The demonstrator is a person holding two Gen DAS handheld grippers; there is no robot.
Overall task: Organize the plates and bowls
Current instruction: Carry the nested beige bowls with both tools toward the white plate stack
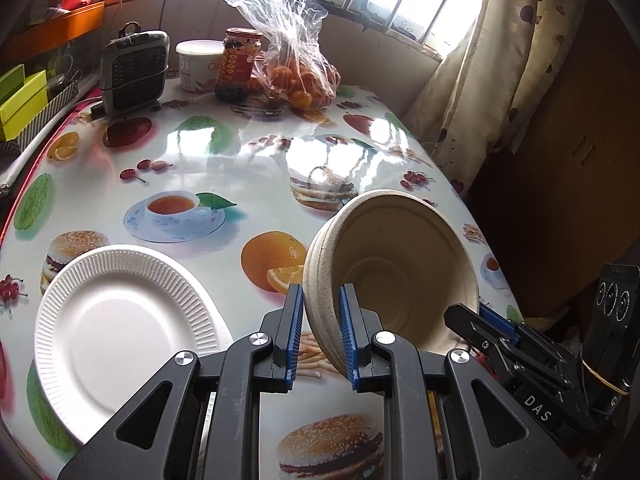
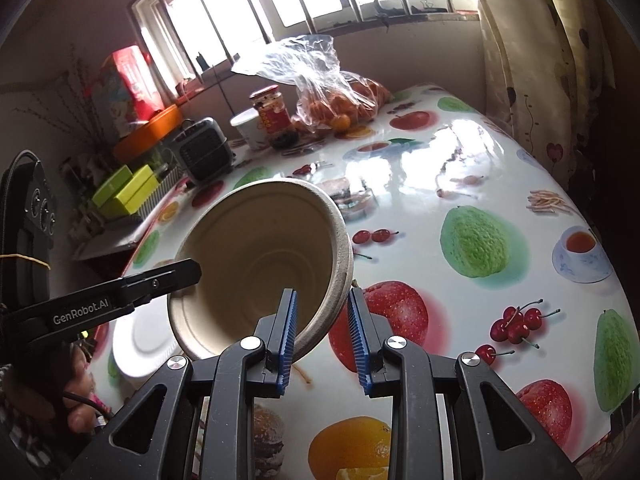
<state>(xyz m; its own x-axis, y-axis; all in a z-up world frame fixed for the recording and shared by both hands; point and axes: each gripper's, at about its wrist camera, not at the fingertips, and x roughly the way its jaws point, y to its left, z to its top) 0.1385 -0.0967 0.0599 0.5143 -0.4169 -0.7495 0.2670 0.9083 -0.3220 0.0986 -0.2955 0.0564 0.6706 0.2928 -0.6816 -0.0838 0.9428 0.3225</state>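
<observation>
The beige, matte pulp-fibre bowl (image 1: 394,276) hangs tilted at centre-right of the left wrist view, its rim pinched on one side by the left gripper (image 1: 320,334) and on the other, it seems, by the right gripper (image 2: 323,338), though a sliver of gap shows there. Lower left, the white ribbed paper plate (image 1: 120,332) lies on the glossy fruit-print tablecloth (image 1: 240,168); nothing looks stacked yet, so I'd call it early going

left gripper (image 2: 188,276): "GenRobot.AI" in white on its black arm
right gripper (image 1: 476,320): "DAS" in white on its black body
jar (image 1: 240,65): red label, print too blurred to read
tub (image 1: 199,65): label print not legible
</observation>
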